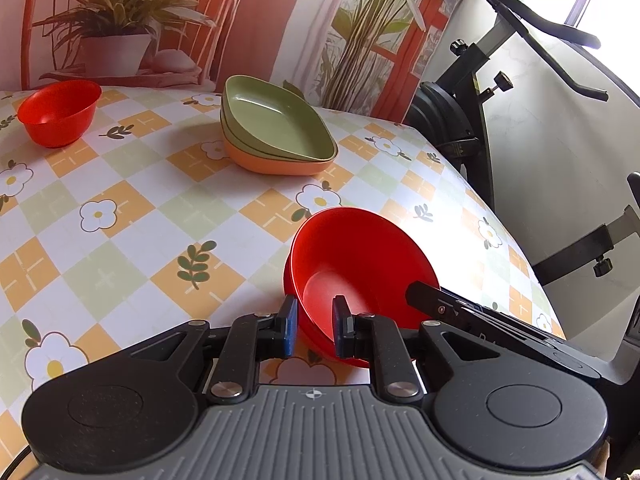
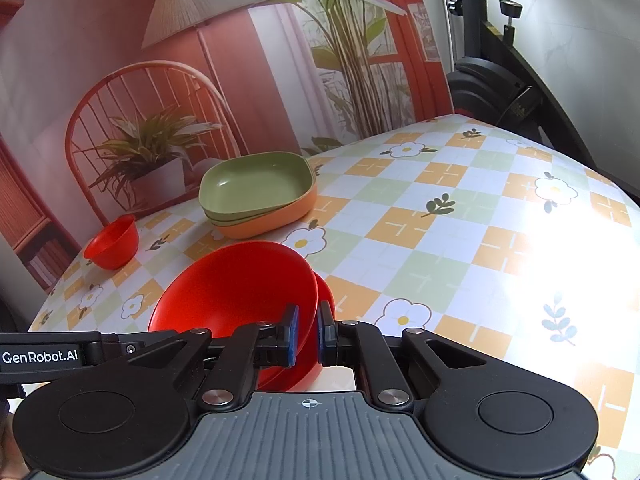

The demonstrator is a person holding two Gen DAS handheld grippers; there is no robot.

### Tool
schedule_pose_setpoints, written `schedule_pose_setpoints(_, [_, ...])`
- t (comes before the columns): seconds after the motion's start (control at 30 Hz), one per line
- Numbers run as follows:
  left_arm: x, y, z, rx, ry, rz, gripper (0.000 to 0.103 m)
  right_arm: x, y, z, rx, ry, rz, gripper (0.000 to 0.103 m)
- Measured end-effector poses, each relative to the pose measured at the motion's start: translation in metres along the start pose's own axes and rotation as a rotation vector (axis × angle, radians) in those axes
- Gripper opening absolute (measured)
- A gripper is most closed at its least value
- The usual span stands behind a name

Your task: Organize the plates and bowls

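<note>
Right up close: two glossy red bowls point(image 1: 352, 276), one nested inside the other, plain plastic, no pattern. Tipped well off level, rim facing up and away from the left gripper point(image 1: 315, 328) in the left wrist view, lower edge hanging just in front of the pads. Round, so no long axis to speak of.

Left gripper narrowed to a small gap, one blue pad outside the near wall and the other pad inside, pinching the rim. From the right wrist view, same pair of red bowls point(image 2: 240, 284), leaning over toward the left, with the right gripper point(image 2: 308, 334) nearly closed on the rim edge, blue pads either side of the thin wall. Both claws gripping the same stack, the other gripper's black arm poking in from the side in each view.

Farther ahead of the left claw and slightly left: a stack of square dishes point(image 1: 276, 128), two green on top of an orange one, sitting flat on the floral checked tablecloth point(image 1: 140, 208). Far off to the left, near the table's back edge, a single red bowl point(image 1: 59, 112) standing upright, well apart from everything else.
</note>
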State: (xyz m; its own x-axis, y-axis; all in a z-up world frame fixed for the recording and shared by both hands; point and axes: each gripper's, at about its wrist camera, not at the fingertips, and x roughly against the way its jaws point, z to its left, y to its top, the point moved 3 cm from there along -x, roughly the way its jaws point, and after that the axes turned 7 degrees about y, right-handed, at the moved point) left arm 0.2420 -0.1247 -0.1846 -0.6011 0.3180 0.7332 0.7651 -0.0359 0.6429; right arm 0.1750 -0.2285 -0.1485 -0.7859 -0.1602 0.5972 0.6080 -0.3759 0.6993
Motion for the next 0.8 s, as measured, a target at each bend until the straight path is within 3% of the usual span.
schedule_pose_setpoints(0.8, [-0.0002,-0.0020,0.0083,0.032,0.032,0.008,0.020,0.0054,0.0012,-0.0071,-0.032,-0.024,-0.028,0.018])
